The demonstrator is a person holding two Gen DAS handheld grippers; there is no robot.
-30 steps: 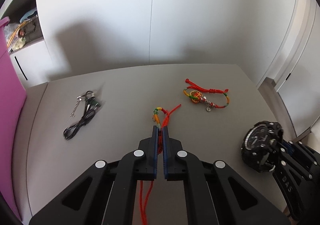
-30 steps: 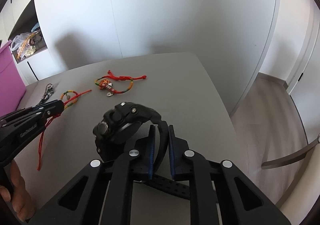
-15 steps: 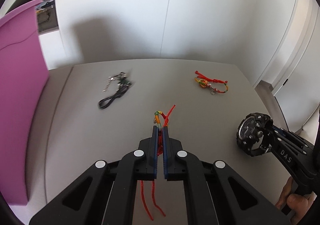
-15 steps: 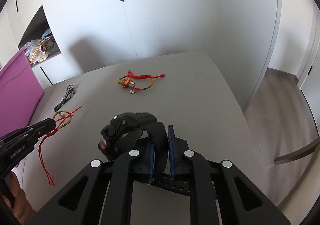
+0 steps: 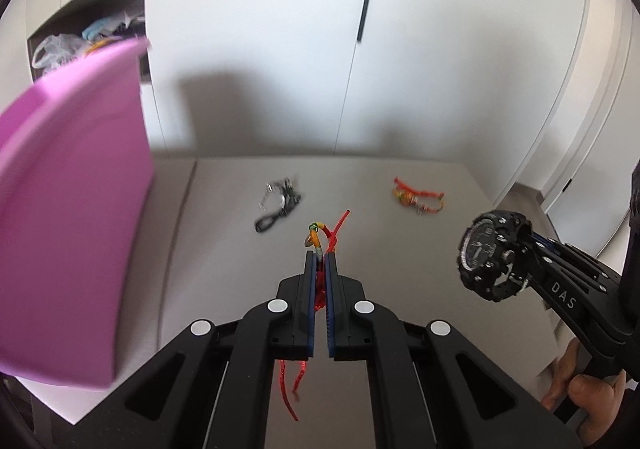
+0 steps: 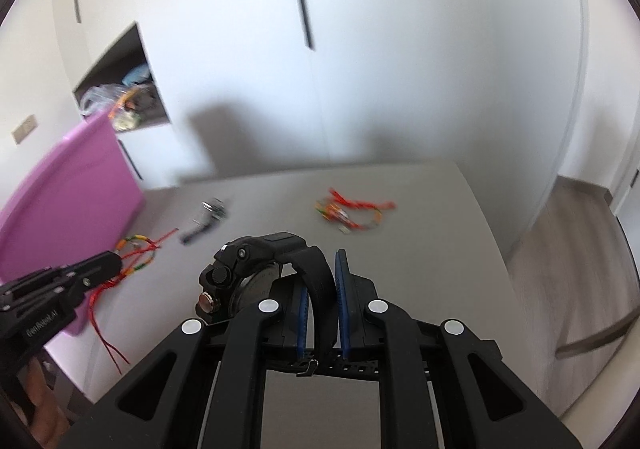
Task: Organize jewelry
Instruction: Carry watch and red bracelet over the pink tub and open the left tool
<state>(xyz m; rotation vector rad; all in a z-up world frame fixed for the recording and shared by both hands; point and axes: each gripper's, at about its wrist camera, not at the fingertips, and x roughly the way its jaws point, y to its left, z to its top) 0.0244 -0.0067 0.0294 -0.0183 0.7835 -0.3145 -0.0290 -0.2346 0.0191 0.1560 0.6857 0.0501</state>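
My left gripper [image 5: 319, 255] is shut on a red and multicolour string bracelet [image 5: 320, 237], held above the grey table [image 5: 224, 249]; its red cords hang below. It also shows in the right wrist view [image 6: 138, 249]. My right gripper [image 6: 324, 257] is shut on the strap of a black watch [image 6: 248, 273], also seen in the left wrist view [image 5: 490, 253]. A pink box [image 5: 68, 233] stands at the left. A black cord necklace [image 5: 278, 203] and a red-orange bracelet [image 5: 416, 197] lie on the table.
White cupboard doors [image 5: 280, 49] stand behind the table. An open shelf niche [image 5: 88, 37] at the upper left holds bags and clutter. The table's right edge drops to a wooden floor [image 6: 580, 249].
Both grippers have lifted and drawn back with their loads. The view has swung left, so the pink box now fills the left side. The table items look farther away.
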